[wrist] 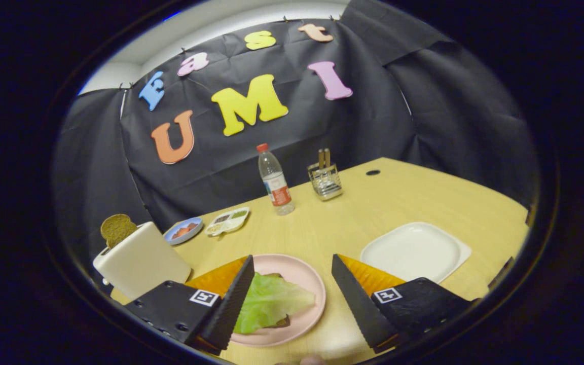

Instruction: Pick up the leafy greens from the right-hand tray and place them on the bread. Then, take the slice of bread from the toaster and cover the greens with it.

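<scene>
Gripper: we saw the gripper (292, 263) spread wide, its fingers pinching nothing.
Greens: the lettuce leaf (269, 301) lay on the bread (283, 321) on the pink plate (308, 284), between the fingers.
Toaster: we found the toaster (140, 261) at ten o'clock from the plate, a brown slice (117, 229) sticking up from it.
Tray: the white tray (413, 251) sat at two o'clock.
Bottle: a bottle (275, 180) stood at twelve o'clock, well beyond.

Tool (292, 284) fingers (233, 304) spread wide apart, gripping nothing.
</scene>
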Available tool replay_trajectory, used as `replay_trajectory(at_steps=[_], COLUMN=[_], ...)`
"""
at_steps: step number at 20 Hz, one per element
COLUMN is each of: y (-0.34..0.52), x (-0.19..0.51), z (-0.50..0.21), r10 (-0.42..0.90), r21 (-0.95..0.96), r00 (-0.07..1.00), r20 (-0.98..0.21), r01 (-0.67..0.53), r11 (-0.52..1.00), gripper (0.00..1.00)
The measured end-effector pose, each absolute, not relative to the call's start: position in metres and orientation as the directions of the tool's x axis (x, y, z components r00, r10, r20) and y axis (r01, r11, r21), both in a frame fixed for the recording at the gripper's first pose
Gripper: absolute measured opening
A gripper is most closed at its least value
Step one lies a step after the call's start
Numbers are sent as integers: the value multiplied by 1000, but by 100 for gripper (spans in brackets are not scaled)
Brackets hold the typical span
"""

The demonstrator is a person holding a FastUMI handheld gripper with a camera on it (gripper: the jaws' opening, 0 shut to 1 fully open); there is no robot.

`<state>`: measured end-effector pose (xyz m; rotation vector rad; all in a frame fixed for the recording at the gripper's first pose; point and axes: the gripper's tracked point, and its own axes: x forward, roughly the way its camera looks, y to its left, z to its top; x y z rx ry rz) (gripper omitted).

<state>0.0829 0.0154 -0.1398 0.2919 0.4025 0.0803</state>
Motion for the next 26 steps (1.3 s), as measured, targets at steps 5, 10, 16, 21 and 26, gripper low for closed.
replay_trajectory(at_steps=[5,10,16,21,26], y=[56,155,253,301,327], x=[60,39,49,60,65], z=[-55,7,21,-3,-32], r10=[95,231,324,323,312], r21=[160,123,188,173,139], r00=[974,962,927,908,890], r20=[-206,-146,-191,-268,-332], r01=[-62,-214,-290,-285,-281], r11=[985,969,939,943,950], gripper=[95,95,95,95,91])
